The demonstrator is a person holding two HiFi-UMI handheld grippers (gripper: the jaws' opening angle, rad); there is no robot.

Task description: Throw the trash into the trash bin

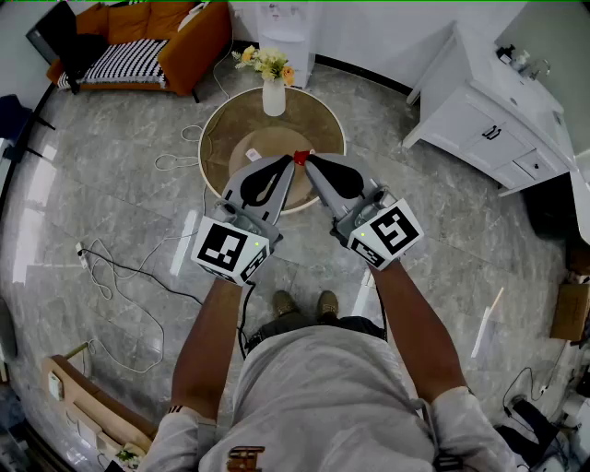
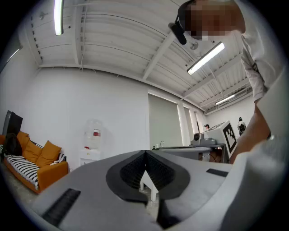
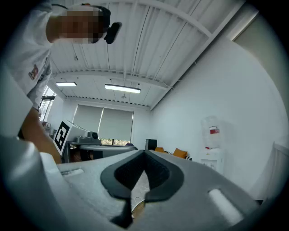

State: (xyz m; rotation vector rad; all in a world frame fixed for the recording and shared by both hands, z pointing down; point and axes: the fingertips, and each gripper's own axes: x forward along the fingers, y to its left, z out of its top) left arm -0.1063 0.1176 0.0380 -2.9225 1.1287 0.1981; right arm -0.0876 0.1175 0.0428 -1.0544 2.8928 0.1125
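In the head view both grippers are held out level over the near edge of a round wooden table (image 1: 221,124), their tips almost touching each other. My left gripper (image 1: 288,162) has its jaws closed, and in the left gripper view its tips (image 2: 145,152) meet with nothing between them. My right gripper (image 1: 310,162) is shut too, and its tips (image 3: 144,152) meet in the right gripper view. A small red thing (image 1: 300,158) shows right where the two tips come together; I cannot tell whether either gripper holds it. No trash bin is in view.
A white vase with flowers (image 1: 274,90) stands at the table's far side. An orange sofa (image 1: 157,32) is at the back left, a water dispenser (image 1: 286,28) behind the table, a white cabinet (image 1: 489,111) at the right. Cables (image 1: 120,277) trail over the floor on the left.
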